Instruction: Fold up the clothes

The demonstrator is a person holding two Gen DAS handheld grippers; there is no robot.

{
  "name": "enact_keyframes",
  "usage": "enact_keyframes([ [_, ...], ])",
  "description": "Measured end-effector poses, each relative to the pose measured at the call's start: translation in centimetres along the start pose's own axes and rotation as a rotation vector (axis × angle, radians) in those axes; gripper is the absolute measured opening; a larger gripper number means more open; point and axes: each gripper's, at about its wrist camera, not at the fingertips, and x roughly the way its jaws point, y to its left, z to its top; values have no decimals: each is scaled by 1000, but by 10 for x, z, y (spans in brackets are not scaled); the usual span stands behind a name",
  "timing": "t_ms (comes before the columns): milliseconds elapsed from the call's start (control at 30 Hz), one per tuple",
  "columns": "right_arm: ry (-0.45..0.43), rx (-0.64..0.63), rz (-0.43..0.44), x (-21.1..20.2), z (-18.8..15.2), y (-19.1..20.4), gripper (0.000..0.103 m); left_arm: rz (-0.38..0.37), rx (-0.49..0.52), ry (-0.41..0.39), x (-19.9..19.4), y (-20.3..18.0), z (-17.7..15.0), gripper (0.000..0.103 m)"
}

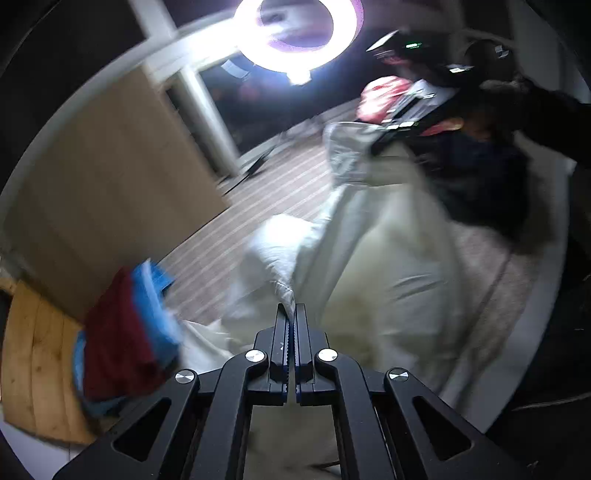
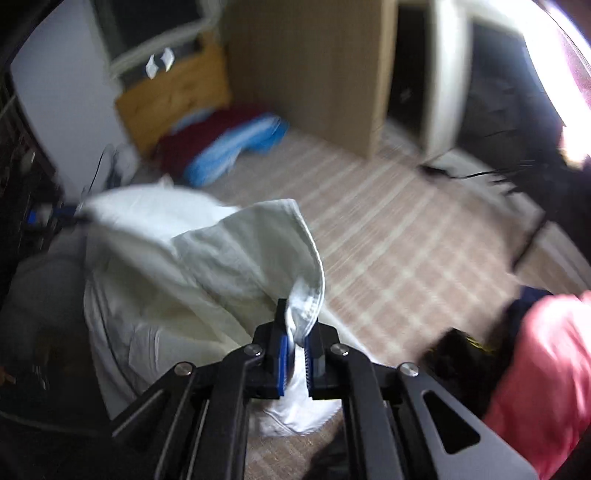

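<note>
A white garment (image 1: 373,236) hangs stretched between my two grippers above the striped rug. In the left wrist view my left gripper (image 1: 294,308) is shut on a bunched edge of it, and the cloth runs up and to the right to my right gripper (image 1: 380,142), held by a person in dark clothes. From the right wrist camera, the right gripper (image 2: 298,328) has the garment's (image 2: 207,266) hemmed corner pinched between its blue pads (image 2: 283,347), jaws only slightly apart. The rest of the cloth drapes away to the left and down.
A pile of maroon and blue clothes (image 2: 229,144) lies on the rug (image 2: 406,240) beside a wooden board (image 2: 173,99) and a tan cabinet side (image 2: 303,66). Pink cloth (image 2: 543,369) sits at lower right. A bright ring light (image 1: 295,29) and tripod legs (image 2: 532,236) stand beyond.
</note>
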Motion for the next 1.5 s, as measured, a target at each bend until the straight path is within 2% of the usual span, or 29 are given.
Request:
enact_keyframes([
  [33,-5,25,-28,-2,-9,-3,7,-16,12,-19,-1,-13,-2,1],
  [133,-6,120,-79,-3,-35,-13,7,-65,48,10,28,-57,-18,1],
  [233,-18,241,-92,-4,-55,-28,7,-49,74,29,59,-94,-29,1],
  [267,-30,280,-88,-7,-61,-35,7,-10,105,36,69,-106,-33,2],
  [300,-40,316,-79,-10,-66,-37,7,-3,117,50,75,-112,-34,3],
  [333,-55,347,-72,-14,-73,-40,7,4,127,63,80,-117,-36,9],
  [433,-78,396,-61,-20,-79,-46,7,25,141,49,76,-123,-36,14],
  [467,-81,398,-57,-21,-81,-45,7,31,149,43,73,-125,-36,19],
  [500,-81,397,-56,-23,-83,-44,7,36,158,38,70,-126,-36,28],
  [533,-82,397,-57,-24,-84,-44,7,46,174,36,68,-129,-38,31],
  [633,-83,400,-54,-25,-86,-45,7,61,231,48,68,-137,-42,35],
  [733,-84,395,-52,-25,-86,-45,7,113,269,57,79,-141,-43,36],
  [867,-80,375,-63,-26,-86,-43,7,134,212,55,85,-133,-36,36],
  [1000,-76,372,-65,-29,-86,-42,7,154,221,27,85,-132,-31,35],
  [1067,-76,375,-64,-29,-86,-42,7,149,232,44,94,-130,-34,27],
  [1133,-74,374,-64,-29,-85,-41,7,122,217,69,101,-125,-38,3],
  [1167,-72,368,-70,-29,-85,-39,7,103,203,77,103,-121,-38,3],
  [1267,-98,344,-88,-36,-78,-33,7,27,107,83,88,-95,-27,2],
  [1333,-138,325,-87,-49,-67,-28,7,6,55,61,64,-68,-13,1],
  [1400,-177,306,-87,-62,-55,-23,7,47,46,26,39,-47,0,1],
  [1500,-279,242,-79,-103,-12,-3,7,171,45,-68,-23,-2,29,2],
])
